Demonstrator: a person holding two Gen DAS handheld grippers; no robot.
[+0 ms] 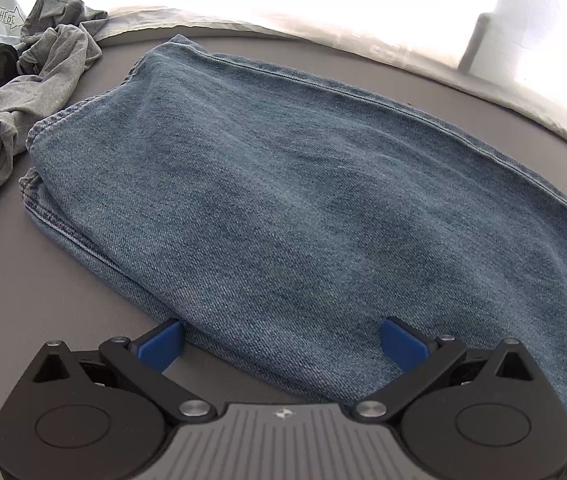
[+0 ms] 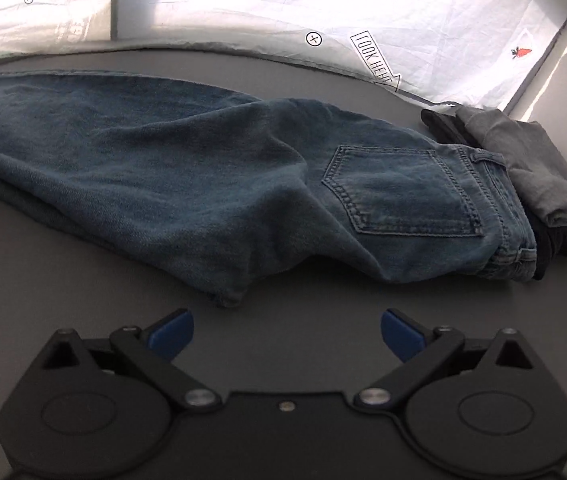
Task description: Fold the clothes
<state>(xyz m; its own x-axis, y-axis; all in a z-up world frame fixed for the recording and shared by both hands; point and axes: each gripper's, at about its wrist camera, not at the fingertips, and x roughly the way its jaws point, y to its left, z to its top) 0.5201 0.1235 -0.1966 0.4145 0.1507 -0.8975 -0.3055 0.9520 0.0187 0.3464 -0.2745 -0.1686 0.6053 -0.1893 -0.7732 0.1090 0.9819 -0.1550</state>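
A pair of blue jeans lies flat across the grey table, already doubled leg over leg, so the lengthwise fold looks done and the crosswise folds are what remain. In the right wrist view the jeans stretch from the hem end at far left to the waistband at right, with a back pocket facing up.

The left gripper hovers at the near edge of the denim, jaws spread wide and holding nothing, with the cloth running between its blue fingers. The right gripper is also wide and empty, over bare table just near of the crotch corner of the jeans.

A crumpled grey garment sits at the far left of the left wrist view, with black and red fabric beside it. In the right view a folded stack of grey and dark clothes touches the waistband.

The next move likely calls for each gripper to close on an end of the jeans and carry the hem end over toward the waistband; thick denim may need a deep bite to avoid slipping.
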